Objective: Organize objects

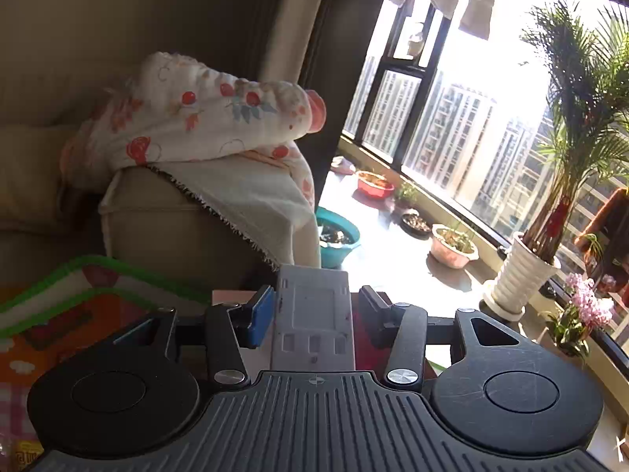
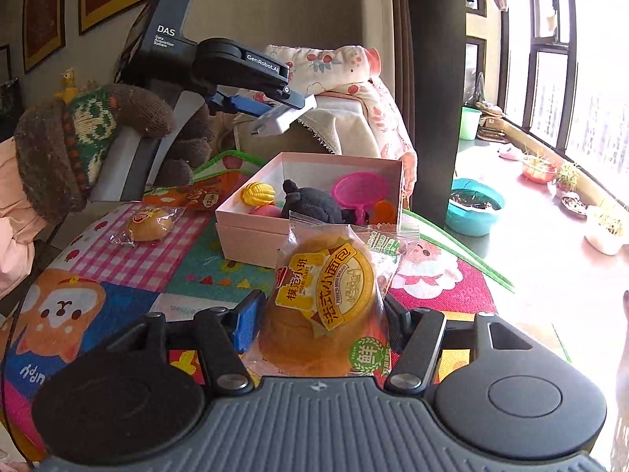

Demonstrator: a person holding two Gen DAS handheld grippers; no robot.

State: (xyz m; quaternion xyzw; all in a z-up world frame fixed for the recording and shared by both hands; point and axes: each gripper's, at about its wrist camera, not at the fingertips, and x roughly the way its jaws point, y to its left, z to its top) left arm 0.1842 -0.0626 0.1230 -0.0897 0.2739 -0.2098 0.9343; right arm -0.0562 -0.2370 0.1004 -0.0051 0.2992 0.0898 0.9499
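Play mat (image 2: 118, 275) covers surface, cartoon prints, green edge. Pink box (image 2: 251, 232) sits open on mat, holding yellow corn toy (image 2: 258, 193), dark plush (image 2: 310, 202), pink sieve (image 2: 359, 188). Right gripper (image 2: 318, 322) pinches wrapped bread bun (image 2: 322, 299), held just in front of box (wrapper top reaches box's near wall in view). Left gripper (image 1: 312, 312) clamps grey flat device (image 1: 312, 314), raised above box's far side, seen from right wrist at (image 2: 275, 112). Second wrapped bun (image 2: 149, 224) lies on mat, left of box.
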